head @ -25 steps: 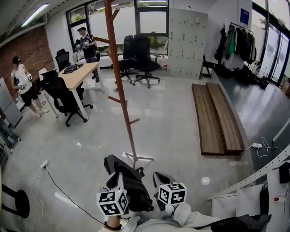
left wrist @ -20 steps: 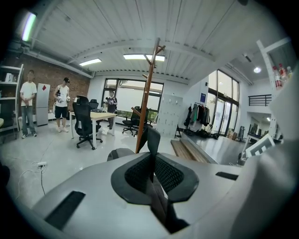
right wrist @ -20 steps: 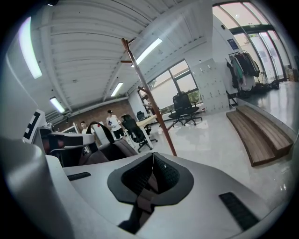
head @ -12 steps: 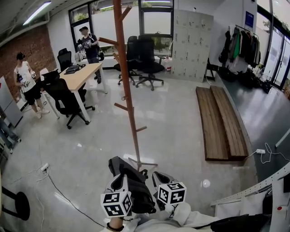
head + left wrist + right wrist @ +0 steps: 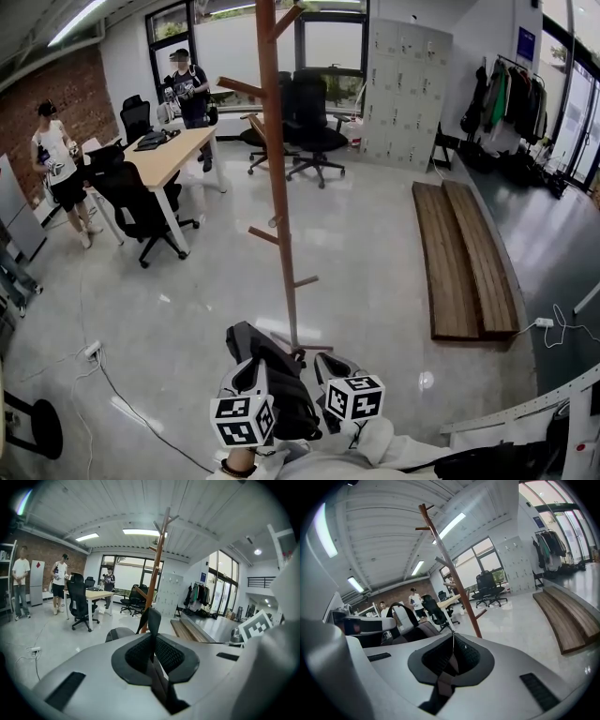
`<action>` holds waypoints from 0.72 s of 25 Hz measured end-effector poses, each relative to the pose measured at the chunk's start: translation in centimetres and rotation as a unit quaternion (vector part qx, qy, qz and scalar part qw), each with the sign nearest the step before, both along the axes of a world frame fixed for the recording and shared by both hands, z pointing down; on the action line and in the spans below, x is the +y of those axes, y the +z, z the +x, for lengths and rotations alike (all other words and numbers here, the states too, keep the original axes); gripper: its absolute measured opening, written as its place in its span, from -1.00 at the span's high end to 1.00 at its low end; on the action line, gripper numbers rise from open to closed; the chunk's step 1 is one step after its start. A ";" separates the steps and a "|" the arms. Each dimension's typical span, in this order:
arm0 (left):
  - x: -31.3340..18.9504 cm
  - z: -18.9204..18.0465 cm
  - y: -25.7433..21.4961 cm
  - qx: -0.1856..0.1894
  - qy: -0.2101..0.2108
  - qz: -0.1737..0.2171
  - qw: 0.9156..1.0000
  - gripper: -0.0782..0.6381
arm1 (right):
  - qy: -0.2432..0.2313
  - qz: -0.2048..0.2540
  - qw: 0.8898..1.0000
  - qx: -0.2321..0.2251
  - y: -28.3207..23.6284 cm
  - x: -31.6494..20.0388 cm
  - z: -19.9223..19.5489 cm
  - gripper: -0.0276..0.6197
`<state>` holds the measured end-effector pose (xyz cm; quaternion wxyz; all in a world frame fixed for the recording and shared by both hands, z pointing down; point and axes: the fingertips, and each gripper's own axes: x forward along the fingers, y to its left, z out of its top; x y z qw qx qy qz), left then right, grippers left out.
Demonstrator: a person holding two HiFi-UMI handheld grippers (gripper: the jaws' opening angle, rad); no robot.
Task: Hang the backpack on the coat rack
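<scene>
The tall wooden coat rack [image 5: 277, 178] stands on the floor just ahead, with pegs up its pole and its base close to the bag. The dark backpack [image 5: 281, 394] hangs between both grippers at the bottom of the head view. My left gripper [image 5: 246, 375] is shut on a black strap loop [image 5: 153, 618], and the coat rack [image 5: 157, 569] rises behind it. My right gripper [image 5: 333, 370] is shut on another dark strap [image 5: 451, 665]. In the right gripper view the backpack [image 5: 412, 627] lies to the left and the coat rack [image 5: 454, 578] slants ahead.
A wooden desk [image 5: 164, 155] with black office chairs [image 5: 136, 202] stands at the left, with two people [image 5: 56, 159] near it. Long wooden planks [image 5: 464, 258] lie on the floor at the right. Lockers [image 5: 403, 89] and a clothes rail [image 5: 511, 94] line the back. A cable [image 5: 103, 366] trails at lower left.
The coat rack has shifted right and grown nearer in the head view. Both grippers and the backpack keep the same place in the frame.
</scene>
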<state>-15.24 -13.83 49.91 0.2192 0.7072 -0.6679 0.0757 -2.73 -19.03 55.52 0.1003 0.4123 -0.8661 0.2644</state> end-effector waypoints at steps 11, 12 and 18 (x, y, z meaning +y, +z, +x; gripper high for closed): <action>-5.0 -4.4 -0.2 -0.004 0.003 -0.003 1.000 0.73 | -0.001 0.000 1.000 -0.005 -0.2 -5.2 -4.9 0.88; -5.5 -4.8 -0.2 -0.004 0.003 -0.003 1.000 0.73 | -0.001 0.000 1.000 -0.005 -0.2 -5.7 -5.3 0.88; -8.2 -6.4 0.1 -0.002 0.005 -0.003 1.000 0.73 | 0.000 0.001 1.000 -0.004 -0.1 -8.4 -7.0 0.88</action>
